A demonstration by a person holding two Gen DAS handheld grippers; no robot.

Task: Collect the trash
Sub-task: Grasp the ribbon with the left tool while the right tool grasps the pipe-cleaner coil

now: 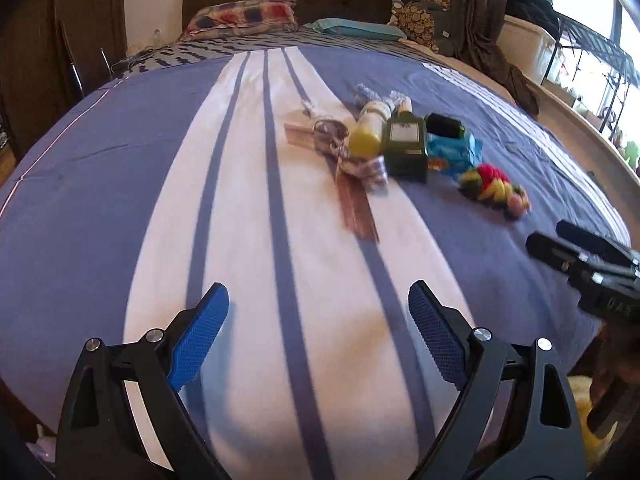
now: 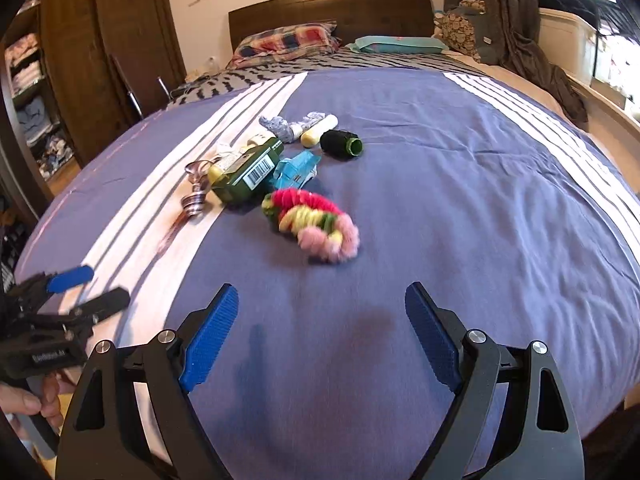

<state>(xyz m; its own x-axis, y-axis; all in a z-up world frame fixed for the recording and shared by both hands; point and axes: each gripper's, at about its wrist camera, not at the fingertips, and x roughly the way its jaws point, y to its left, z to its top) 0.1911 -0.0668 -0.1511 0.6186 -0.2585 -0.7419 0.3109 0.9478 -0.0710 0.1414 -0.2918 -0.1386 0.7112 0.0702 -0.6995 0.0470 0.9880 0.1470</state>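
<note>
Trash lies in a loose heap mid-bed: a dark green box (image 2: pixel 249 174) with a barcode, a blue wrapper (image 2: pixel 297 169), a yellow-capped bottle (image 1: pixel 368 132), a black spool (image 2: pixel 341 143), a fluffy pink, yellow and red ring toy (image 2: pixel 310 218), crumpled grey scraps (image 2: pixel 276 125) and metal rings (image 2: pixel 195 196). My left gripper (image 1: pixel 318 292) hovers open over the white stripes, well short of the heap, with nothing between its blue pads. My right gripper (image 2: pixel 322 290) is open and empty too, just short of the fluffy toy. Each gripper shows at the edge of the other's view: right gripper (image 1: pixel 546 233), left gripper (image 2: pixel 108 283).
The bed's blue and white striped cover (image 2: pixel 460 184) fills both views. Pillows (image 2: pixel 288 42) and a dark headboard (image 2: pixel 332 6) are at the far end. A wooden wardrobe (image 2: pixel 100 40) stands left, and curtains (image 1: pixel 476 8) and a window ledge right. A person's hand (image 2: pixel 24 400) holds the left gripper's handle.
</note>
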